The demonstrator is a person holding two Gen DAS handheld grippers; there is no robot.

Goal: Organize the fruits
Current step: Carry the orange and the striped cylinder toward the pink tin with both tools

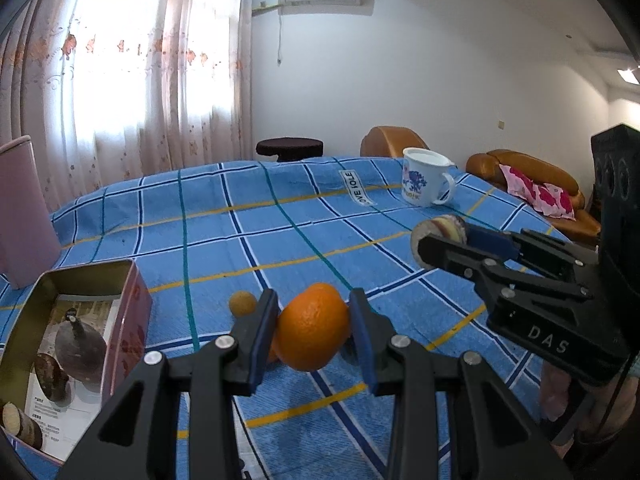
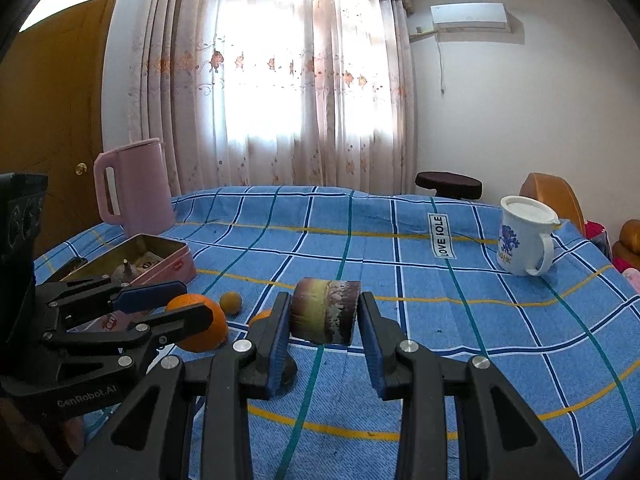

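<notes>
Here, at that moment:
Left gripper (image 1: 314,330): clamped on orange (image 1: 313,327), lower centre.
Right gripper (image 2: 323,320): clamped on brown fruit chunk (image 2: 325,311), centre.
Tin box (image 1: 132,304): lower left, holding fruit.

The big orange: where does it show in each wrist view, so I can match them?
Left wrist: the orange sits low in the centre, between the left tool's fingers.
Right wrist: the orange is at lower left, partly behind the left tool.
Shared landmark: the white mug at the far right of the table.
</notes>
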